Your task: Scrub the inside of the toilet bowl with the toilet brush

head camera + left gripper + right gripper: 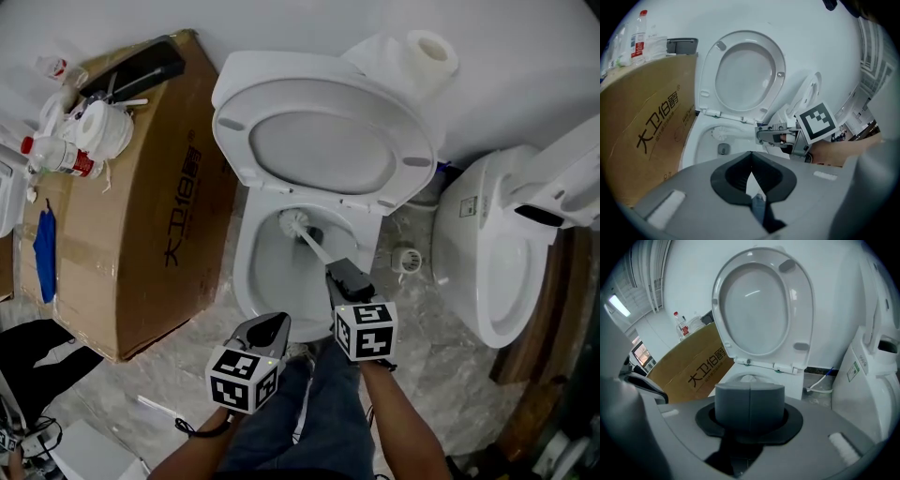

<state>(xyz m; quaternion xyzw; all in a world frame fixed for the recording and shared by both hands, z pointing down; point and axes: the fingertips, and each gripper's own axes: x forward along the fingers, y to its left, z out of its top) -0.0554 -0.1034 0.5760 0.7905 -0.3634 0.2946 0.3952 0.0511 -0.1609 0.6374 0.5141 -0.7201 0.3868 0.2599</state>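
What the views kept from us

From the head view, the lower end of the toilet brush (309, 239) handle vanished inside the right gripper (343, 275). In the right gripper view, its closed fingers (733, 404) blocked most of the toilet bowl (749, 378). The bottle (64, 157) label was too small to read.
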